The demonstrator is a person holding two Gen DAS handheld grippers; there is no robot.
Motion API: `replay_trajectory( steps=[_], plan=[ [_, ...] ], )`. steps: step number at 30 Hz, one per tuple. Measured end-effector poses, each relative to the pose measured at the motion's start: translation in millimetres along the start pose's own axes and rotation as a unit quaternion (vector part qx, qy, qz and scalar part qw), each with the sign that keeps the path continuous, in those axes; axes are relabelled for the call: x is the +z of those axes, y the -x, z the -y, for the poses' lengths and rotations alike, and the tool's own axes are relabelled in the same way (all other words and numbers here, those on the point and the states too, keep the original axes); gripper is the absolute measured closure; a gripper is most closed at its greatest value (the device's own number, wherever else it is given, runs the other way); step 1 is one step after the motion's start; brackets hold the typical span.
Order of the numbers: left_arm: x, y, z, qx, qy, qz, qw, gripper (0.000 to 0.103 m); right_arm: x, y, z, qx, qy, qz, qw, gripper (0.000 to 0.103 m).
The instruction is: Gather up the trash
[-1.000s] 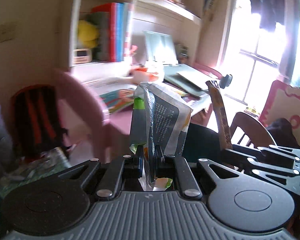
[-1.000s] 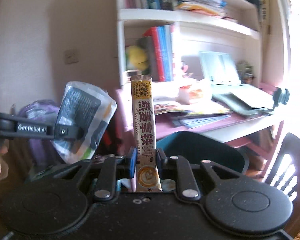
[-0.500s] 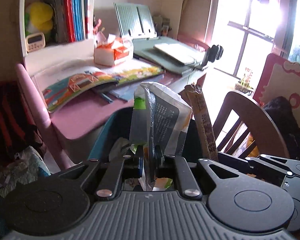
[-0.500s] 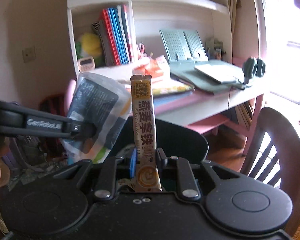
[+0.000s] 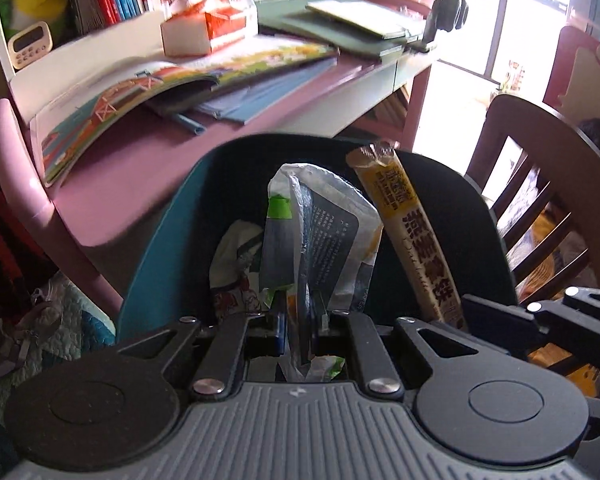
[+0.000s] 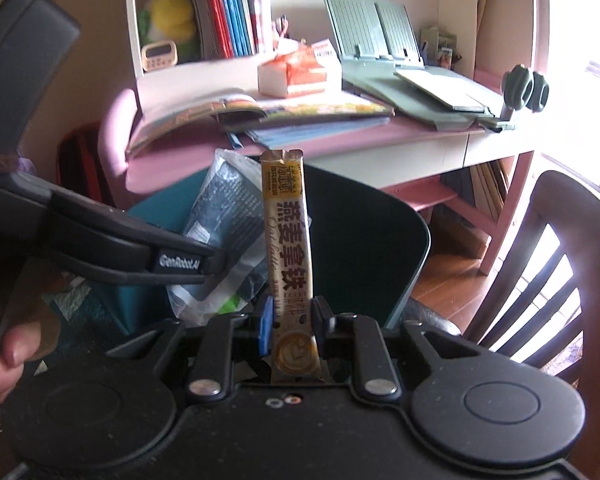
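Observation:
My left gripper [image 5: 298, 322] is shut on a crumpled white and grey plastic wrapper [image 5: 320, 240], held over the mouth of a teal trash bin [image 5: 160, 240]. My right gripper [image 6: 290, 320] is shut on a yellow oat latte sachet [image 6: 290, 240], upright, also over the bin [image 6: 380, 240]. The sachet [image 5: 416, 240] stands just right of the wrapper in the left wrist view. In the right wrist view the wrapper [image 6: 228, 216] and the left gripper's body [image 6: 112, 244] are at left. A printed white scrap [image 5: 236, 264] lies inside the bin.
A pink desk [image 5: 140, 160] with open picture books [image 5: 140, 88], a tissue box [image 5: 208, 28] and grey folders [image 6: 420, 88] stands behind the bin. A dark wooden chair [image 6: 560, 260] is at right. A patterned rug [image 5: 40, 320] lies at lower left.
Both grippers have tilted down and moved closer over the bin, each still holding its piece of trash. The bin's dark inside now fills the middle of both views.

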State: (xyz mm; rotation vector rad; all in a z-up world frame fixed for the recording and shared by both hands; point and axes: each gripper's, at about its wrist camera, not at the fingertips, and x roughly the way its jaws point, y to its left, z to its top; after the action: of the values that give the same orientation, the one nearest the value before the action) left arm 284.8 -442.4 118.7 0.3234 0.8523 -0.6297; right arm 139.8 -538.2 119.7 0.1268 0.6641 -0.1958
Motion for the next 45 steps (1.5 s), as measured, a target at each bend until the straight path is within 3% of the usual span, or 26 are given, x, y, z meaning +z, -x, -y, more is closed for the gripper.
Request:
replay_trajectory(
  steps=[10,16,17,21,22,27,45],
  plan=[
    [-7,-30,3,0.009,-0.012,-0.047,0.9988,0.091,-2,-8,-3,0.002,0.008,-0.017,1.0,0.077],
    [-11,-24,0,-0.006,0.001,-0.045,0.999,0.082,-3,-1,-2,0.002,0.004,-0.009,1.0,0.072],
    [-11,-21,-1,-0.01,0.004,-0.043,0.999,0.076,-3,1,-2,0.002,0.003,-0.006,1.0,0.072],
    [-12,-5,0,-0.005,0.004,-0.017,0.9998,0.047,-3,11,-1,0.0,0.001,0.004,1.0,0.072],
    [-13,0,0,-0.006,0.004,-0.011,0.9999,0.045,-3,14,0,0.002,0.001,0.006,1.0,0.071],
    [-20,27,-4,-0.011,0.005,0.013,0.9998,0.04,-3,34,-1,0.011,0.0,0.024,1.0,0.059],
    [-58,127,-25,-0.023,0.017,0.103,0.9942,0.029,-4,116,-18,0.053,-0.001,0.087,0.995,0.046]
  ],
)
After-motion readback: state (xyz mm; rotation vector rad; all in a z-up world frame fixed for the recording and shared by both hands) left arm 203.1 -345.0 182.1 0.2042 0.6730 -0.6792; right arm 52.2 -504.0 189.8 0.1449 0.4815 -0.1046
